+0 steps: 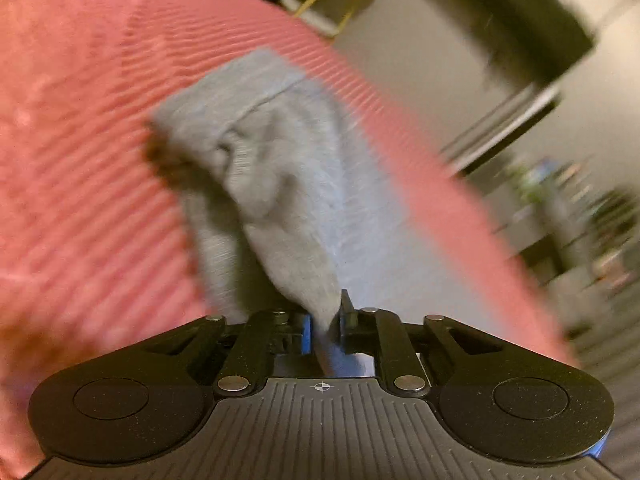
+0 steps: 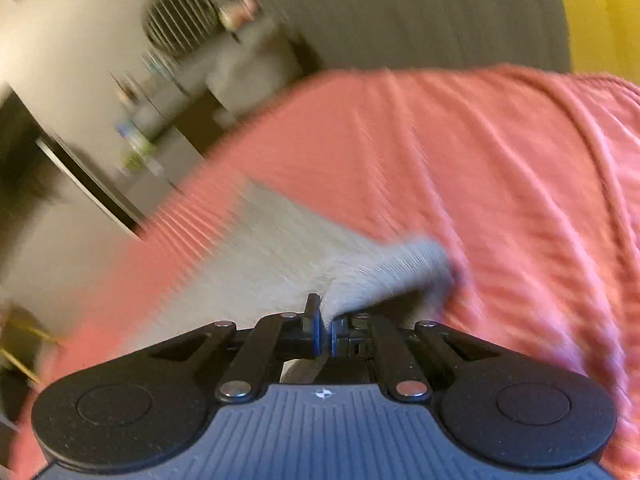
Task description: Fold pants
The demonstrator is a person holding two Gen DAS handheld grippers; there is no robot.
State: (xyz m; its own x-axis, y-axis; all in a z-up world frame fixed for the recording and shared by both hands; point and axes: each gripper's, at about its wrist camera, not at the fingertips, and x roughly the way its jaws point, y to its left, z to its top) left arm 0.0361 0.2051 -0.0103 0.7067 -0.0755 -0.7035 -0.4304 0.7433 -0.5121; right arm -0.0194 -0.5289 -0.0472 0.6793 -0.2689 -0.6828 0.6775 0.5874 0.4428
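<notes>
Grey pants (image 1: 276, 168) hang and trail over a pink ribbed bedspread (image 1: 80, 160). My left gripper (image 1: 325, 326) is shut on a bunched edge of the grey fabric, which stretches away from the jaws toward a cuff or hem at the far end. In the right wrist view my right gripper (image 2: 326, 330) is shut on another edge of the same pants (image 2: 304, 248), whose cloth fans out to the left and right over the bedspread (image 2: 480, 160). Both views are motion-blurred.
The bed's edge runs diagonally in both views. Beyond it are a pale floor (image 1: 420, 60), dark furniture (image 1: 520, 20), shelves with small items (image 2: 140, 128) and a round vented appliance (image 2: 180, 20). A yellow cloth (image 2: 600, 12) lies at the far right.
</notes>
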